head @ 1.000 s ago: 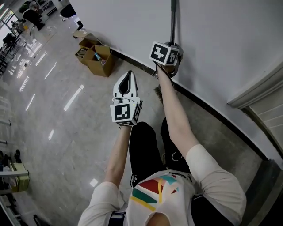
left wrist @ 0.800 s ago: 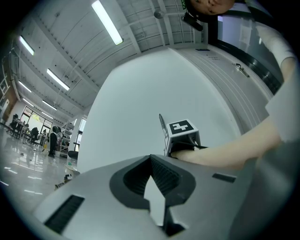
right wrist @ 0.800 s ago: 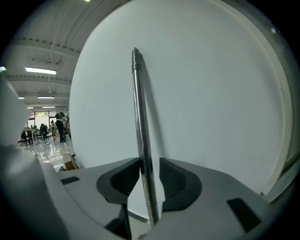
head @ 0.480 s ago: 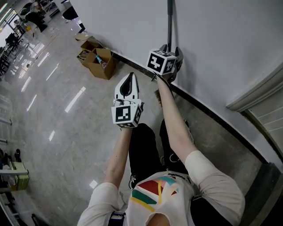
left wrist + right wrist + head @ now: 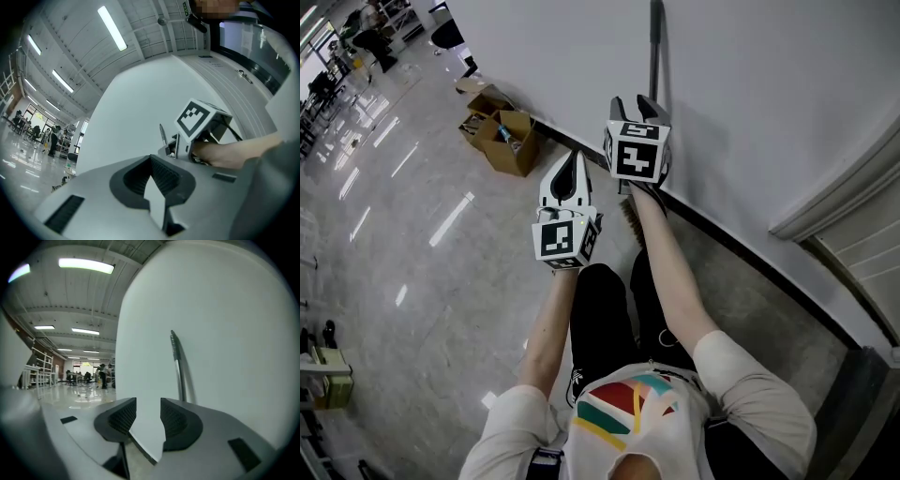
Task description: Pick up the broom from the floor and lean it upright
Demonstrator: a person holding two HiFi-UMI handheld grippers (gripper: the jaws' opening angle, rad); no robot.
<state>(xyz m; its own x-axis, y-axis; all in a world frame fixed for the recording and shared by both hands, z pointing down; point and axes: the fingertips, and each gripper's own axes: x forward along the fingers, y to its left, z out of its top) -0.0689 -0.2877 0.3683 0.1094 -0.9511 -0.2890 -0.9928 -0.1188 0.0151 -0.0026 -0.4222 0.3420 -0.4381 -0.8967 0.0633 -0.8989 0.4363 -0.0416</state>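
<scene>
Release step: broom (image 5: 654, 47) leans on wall (image 5: 750, 75). Our right gripper (image 5: 633, 103) has just opened its jaws, empty; left gripper (image 5: 571, 161) closed, empty. Next we retract from wall.

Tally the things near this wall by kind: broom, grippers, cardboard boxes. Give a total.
broom: 1
grippers: 2, the left gripper and the right gripper
cardboard boxes: 2
Total: 5
</scene>
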